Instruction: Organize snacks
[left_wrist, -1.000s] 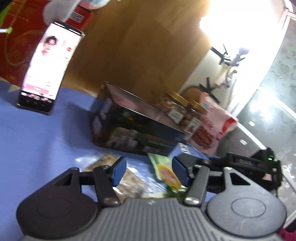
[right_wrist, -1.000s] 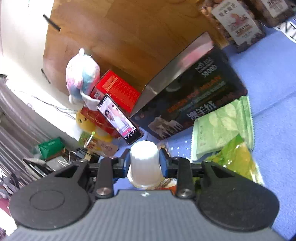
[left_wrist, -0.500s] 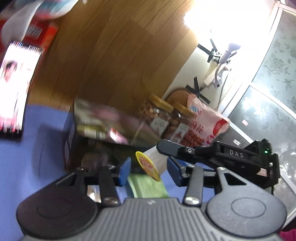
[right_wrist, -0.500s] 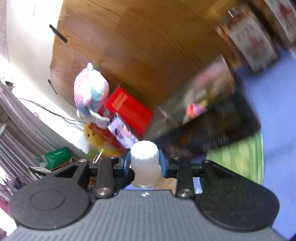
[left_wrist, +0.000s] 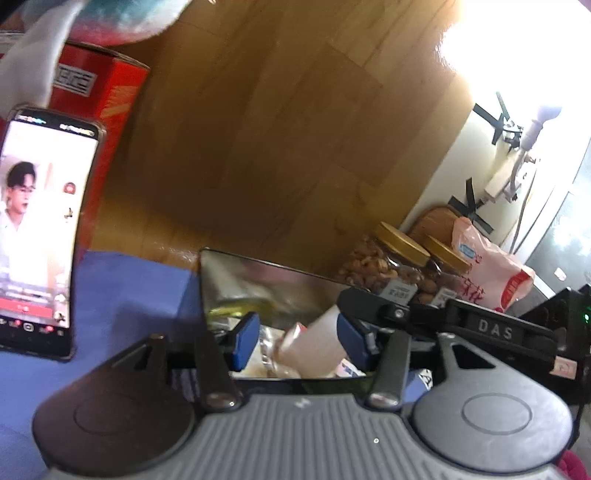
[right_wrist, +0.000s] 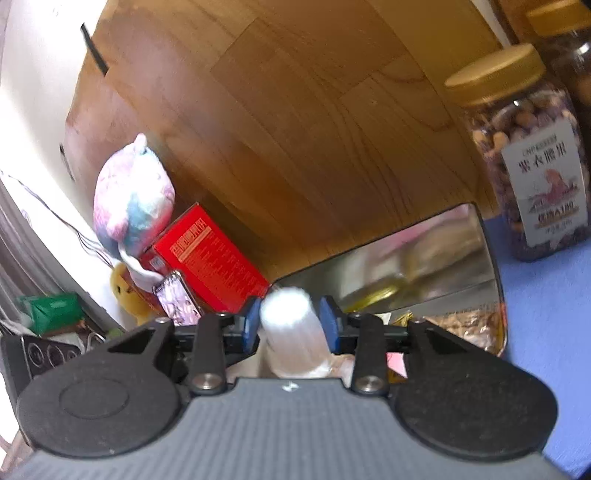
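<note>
Right tool (right_wrist: 289, 325) just loosened around smooth white tapered cup (right_wrist: 293, 332) over shiny metal tin (right_wrist: 424, 258); left tool (left_wrist: 297, 341) spread.

Harsh daylight is blown out to white at the upper right of the left wrist view, where glare is spread across the wooden wall (left_wrist: 280, 122). The phone (left_wrist: 40, 236) screen is overexposed. Straight lines are bent by fisheye distortion towards the edges. In the right wrist view, the white cup (right_wrist: 291, 328) is smeared by motion blur, and the metal tin (right_wrist: 491, 258) reflects hazily.
</note>
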